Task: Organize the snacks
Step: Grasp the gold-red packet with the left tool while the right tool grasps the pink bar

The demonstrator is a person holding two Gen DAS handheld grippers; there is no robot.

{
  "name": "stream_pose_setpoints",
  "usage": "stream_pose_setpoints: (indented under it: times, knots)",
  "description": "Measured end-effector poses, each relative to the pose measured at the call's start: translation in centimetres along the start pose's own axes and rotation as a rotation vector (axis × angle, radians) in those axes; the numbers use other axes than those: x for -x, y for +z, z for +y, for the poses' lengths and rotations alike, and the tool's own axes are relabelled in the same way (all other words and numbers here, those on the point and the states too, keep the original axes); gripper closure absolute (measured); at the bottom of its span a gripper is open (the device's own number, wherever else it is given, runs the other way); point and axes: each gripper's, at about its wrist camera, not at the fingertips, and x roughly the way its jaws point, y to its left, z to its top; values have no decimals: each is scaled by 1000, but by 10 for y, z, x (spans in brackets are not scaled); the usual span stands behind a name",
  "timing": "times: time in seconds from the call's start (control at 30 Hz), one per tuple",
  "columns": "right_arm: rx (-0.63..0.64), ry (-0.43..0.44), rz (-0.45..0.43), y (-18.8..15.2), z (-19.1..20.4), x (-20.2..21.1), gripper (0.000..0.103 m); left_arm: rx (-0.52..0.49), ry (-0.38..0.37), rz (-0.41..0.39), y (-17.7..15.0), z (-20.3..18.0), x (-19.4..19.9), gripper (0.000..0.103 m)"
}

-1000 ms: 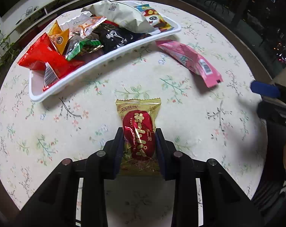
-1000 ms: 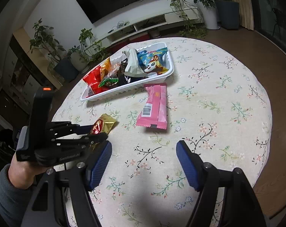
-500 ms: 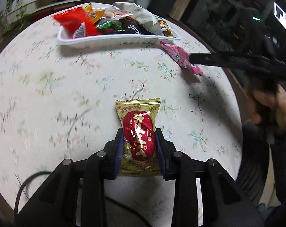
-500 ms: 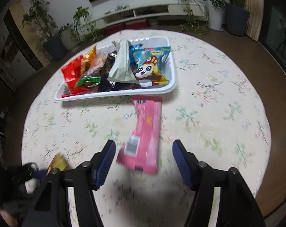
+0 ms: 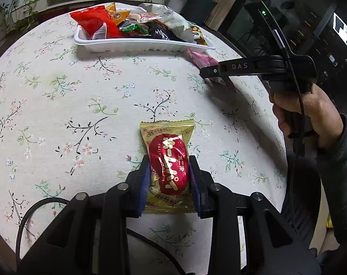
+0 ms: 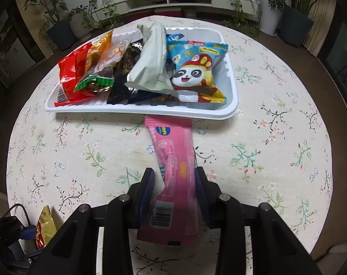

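Observation:
My left gripper is shut on a gold-and-red snack packet and holds it over the floral tablecloth. That packet also shows in the right wrist view at the lower left. My right gripper straddles a long pink snack packet lying on the cloth; its jaws stand at the packet's two long sides, contact unclear. The pink packet is partly hidden behind the right gripper in the left wrist view. A white tray full of snack packets sits just beyond it, also in the left wrist view.
The round table has a floral cloth. The tray holds red, orange, black, grey-green and blue panda packets. A black cable runs by the left gripper. Potted plants and a TV shelf stand behind.
The right gripper has moved in over the pink packet and narrowed its jaws around it. The left gripper, still holding the gold-and-red packet, has swung its view toward the tray.

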Motion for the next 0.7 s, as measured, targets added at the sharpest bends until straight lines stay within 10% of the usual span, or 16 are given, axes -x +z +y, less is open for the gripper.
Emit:
stream_pose_setpoints:
  times: [0.37, 0.7]
  knots:
    - [129, -24, 26, -30, 22, 12, 78, 28, 34, -25, 1, 2, 3, 74]
    - [98, 169, 14, -105, 45, 48, 82, 8, 82, -49, -3, -4, 4, 74]
